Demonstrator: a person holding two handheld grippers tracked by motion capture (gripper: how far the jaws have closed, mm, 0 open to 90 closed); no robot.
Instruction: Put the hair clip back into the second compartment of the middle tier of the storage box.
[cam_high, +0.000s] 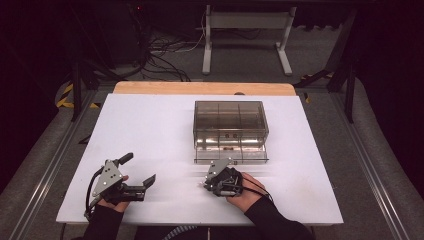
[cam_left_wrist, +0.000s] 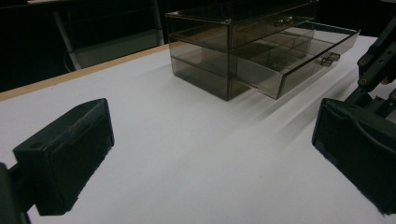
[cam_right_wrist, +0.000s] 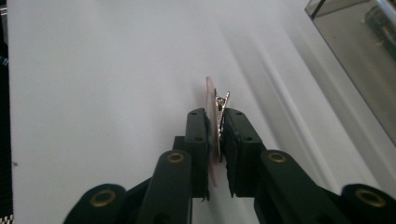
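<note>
The right tongs clench a hair clip above the surface, while the left tongs gape released.

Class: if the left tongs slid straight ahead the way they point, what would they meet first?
Probably the smoky transparent plastic drawer box, near its pulled-out drawer; bare white tabletop lies before it. Depth is uncertain.

A pale pink hair clip with a silver metal spring sits between black jaws, over a plain white table, near a smoky grey see-through drawer box.
</note>
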